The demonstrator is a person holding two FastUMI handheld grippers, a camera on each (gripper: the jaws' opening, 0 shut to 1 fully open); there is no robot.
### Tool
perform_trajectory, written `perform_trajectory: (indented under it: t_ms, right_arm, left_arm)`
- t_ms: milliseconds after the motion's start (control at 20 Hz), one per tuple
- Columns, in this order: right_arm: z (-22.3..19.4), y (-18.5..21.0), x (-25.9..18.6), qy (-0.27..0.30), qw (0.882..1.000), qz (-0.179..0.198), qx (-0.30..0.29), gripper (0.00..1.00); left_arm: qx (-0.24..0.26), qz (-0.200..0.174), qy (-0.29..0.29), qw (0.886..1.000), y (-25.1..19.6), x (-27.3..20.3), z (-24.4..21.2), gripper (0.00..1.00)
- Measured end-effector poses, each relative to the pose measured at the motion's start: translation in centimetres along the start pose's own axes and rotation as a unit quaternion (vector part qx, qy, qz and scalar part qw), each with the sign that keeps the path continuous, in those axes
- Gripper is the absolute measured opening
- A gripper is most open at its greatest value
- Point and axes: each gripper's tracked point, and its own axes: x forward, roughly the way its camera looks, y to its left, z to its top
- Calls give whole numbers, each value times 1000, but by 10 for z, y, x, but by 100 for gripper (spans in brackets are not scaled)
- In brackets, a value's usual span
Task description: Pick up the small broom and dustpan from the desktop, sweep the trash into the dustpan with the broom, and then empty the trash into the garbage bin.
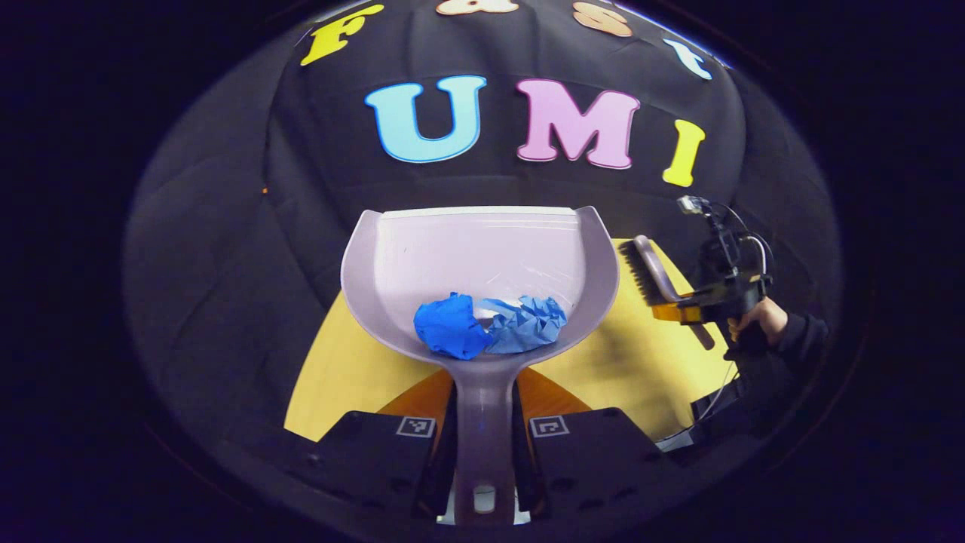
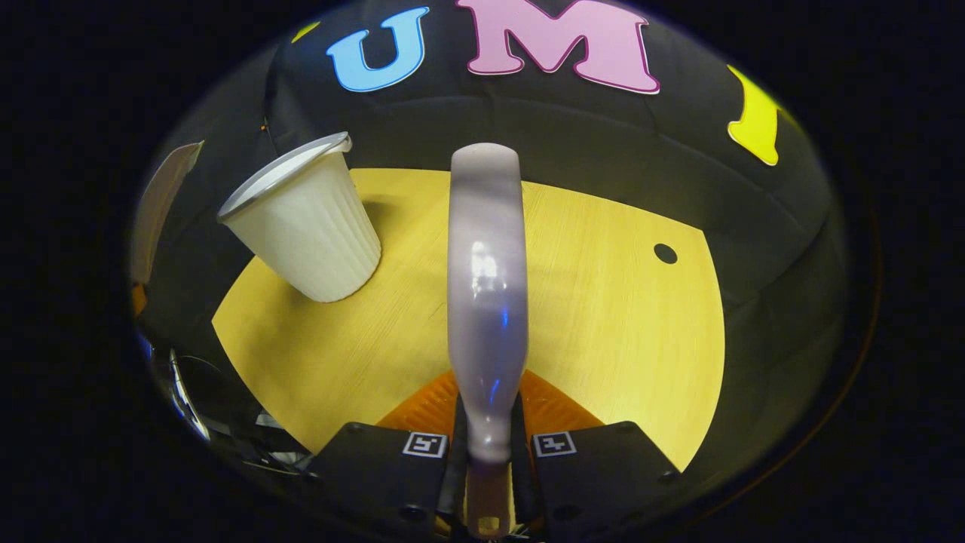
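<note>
My left gripper [image 1: 482, 445] sits nearest the lens in the left gripper view, its two fingers pressed together on the handle of the dustpan [image 1: 482, 264], which runs up between them. The pan is held level, mouth facing away from me, and the trash [image 1: 490, 326], two crumpled blue wads, lies at the near end of the pan just above the handle's neck. Beyond it I see the yellow desktop [image 1: 339, 377]. Off to the right, a hand holds my right gripper [image 1: 682, 311], clamped on the broom [image 1: 654, 273], bristles pointing left toward the pan but clear of it.

In the right gripper view the fingers of that same gripper are closed on the broom's handle, and the broom's back rises straight ahead of me. The garbage bin [image 2: 305, 226], a pale ribbed cup, stands at the far left of the desktop; it looks tilted, which I put down to the lens.

I judge the sweeping done and the emptying next. To do it well I keep the pan level while carrying it right over to the bin, bring the lip over the rim before tipping, and tip slowly so the light wads slide rather than bounce. The bin's mouth looks narrower than the pan, so I aim the middle of the lip. I keep the broom aside.
</note>
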Motion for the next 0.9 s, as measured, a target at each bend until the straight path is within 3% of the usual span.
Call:
perform_trajectory:
  t_ms: [100,250,450,550,700,850,900]
  right_arm:
    - [0,1,0,-3,1000,7,-6,28]
    - [1,-1,-2,-1,1000,22,-1,28]
    - [-1,3,0,-12,999,30,12,27]
    - [-3,9,0,-9,998,47,30,28]
    - [-4,16,5,-6,997,69,44,28]
    - [-9,21,12,1,996,77,49,27]
    - [-11,19,11,2,995,78,55,28]
  left_arm:
    - [31,63,9,997,37,3,8,29]
    - [76,99,32,992,60,7,26,29]
    - [219,152,85,960,54,6,37,29]
    - [290,180,119,932,54,1,38,29]
    - [403,213,168,874,43,2,38,29]
    - [497,253,171,812,44,1,43,29]
    - [513,265,163,800,44,2,40,29]
